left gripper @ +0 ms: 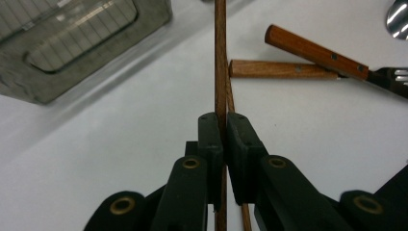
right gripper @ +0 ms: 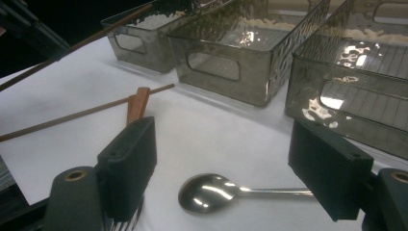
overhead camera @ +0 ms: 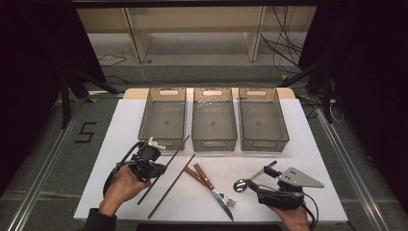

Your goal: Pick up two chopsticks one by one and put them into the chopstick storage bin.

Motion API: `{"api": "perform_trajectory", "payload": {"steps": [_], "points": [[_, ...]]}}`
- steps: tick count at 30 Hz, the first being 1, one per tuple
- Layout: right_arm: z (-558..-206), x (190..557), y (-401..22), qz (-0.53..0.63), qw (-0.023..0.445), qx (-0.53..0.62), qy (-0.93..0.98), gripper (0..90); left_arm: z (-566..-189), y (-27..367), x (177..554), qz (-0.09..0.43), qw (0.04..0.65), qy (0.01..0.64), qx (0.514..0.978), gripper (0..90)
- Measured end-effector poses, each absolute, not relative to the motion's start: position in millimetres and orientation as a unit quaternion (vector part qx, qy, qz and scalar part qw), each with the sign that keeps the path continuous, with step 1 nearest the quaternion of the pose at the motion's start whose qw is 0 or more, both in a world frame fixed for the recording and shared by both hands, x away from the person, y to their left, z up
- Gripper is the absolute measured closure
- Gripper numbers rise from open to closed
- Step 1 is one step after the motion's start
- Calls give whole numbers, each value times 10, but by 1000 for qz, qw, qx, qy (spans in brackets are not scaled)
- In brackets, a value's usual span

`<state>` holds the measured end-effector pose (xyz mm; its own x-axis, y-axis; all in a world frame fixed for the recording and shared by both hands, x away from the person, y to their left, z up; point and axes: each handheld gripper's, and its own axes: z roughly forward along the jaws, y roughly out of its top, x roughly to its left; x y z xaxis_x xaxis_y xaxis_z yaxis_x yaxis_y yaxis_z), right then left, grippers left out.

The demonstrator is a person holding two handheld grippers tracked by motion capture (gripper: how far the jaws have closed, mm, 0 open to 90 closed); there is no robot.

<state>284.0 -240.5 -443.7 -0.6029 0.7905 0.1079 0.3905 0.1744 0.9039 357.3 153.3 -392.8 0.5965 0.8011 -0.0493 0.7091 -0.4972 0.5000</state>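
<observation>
My left gripper [overhead camera: 160,168] [left gripper: 223,127] is shut on a thin brown chopstick [overhead camera: 168,161] [left gripper: 220,57], pinched near its middle and held off the white table [overhead camera: 288,144]. A second chopstick [overhead camera: 171,187] [left gripper: 230,96] lies on the table just below it. To the right, a knife and a fork with wooden handles [overhead camera: 204,177] [left gripper: 312,50] lie side by side. My right gripper [overhead camera: 259,177] [right gripper: 228,166] is open low over the table, its jaws on either side of a metal spoon [overhead camera: 240,185] [right gripper: 211,191] without touching it.
Three clear grey bins stand in a row at the back of the table: left [overhead camera: 162,118] [left gripper: 72,48], middle [overhead camera: 214,120] [right gripper: 240,57] and right [overhead camera: 263,120] [right gripper: 356,82]. Nothing lies in any of them. Shelving and cables are on the floor beyond the table.
</observation>
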Motion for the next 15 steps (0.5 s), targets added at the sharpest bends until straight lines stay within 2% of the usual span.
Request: {"api": "perform_trajectory", "payload": {"steps": [15], "points": [[-4435,2838,-2409,505,198,398,740,259,-3695,1605,3886,116,278,448,842,846]]}}
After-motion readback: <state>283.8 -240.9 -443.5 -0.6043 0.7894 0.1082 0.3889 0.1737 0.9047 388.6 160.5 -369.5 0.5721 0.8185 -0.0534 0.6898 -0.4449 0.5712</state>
